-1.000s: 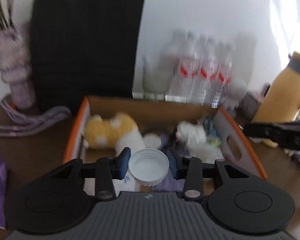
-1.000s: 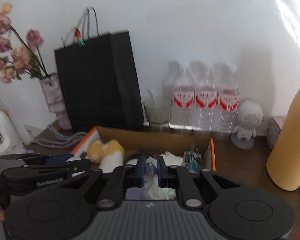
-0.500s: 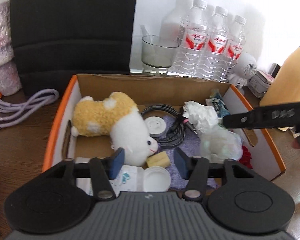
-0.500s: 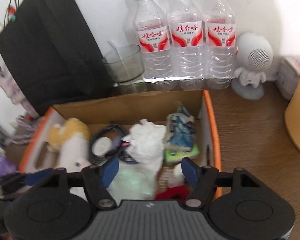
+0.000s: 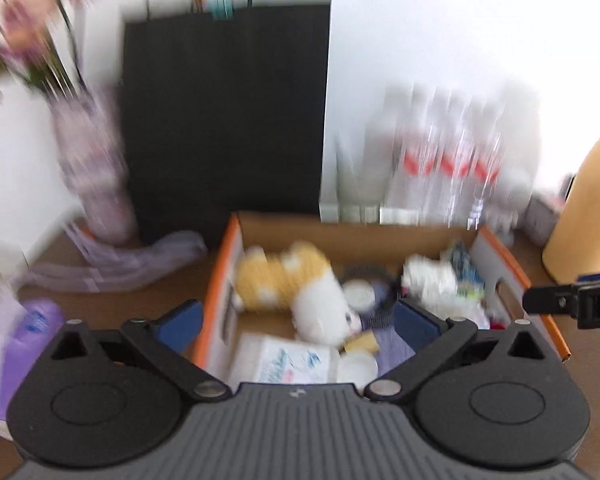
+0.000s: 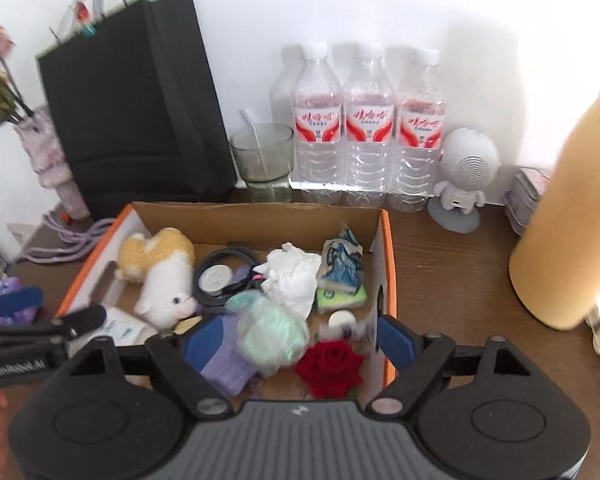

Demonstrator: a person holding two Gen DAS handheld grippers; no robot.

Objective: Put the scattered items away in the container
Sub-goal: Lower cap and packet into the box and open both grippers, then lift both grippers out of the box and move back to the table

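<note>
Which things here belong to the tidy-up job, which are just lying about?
Job:
- cardboard box
- plush toy, in the box
- crumpled tissue, in the box
- red rose, in the box
- white cap, in the box

Lying about:
- water bottles
- black paper bag
- glass
- yellow flask
- astronaut speaker

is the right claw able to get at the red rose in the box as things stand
Probably yes. The right claw is open and empty, and the red rose lies uncovered just below it in the near corner of the box. The pale green bag crowds its left side.
</note>
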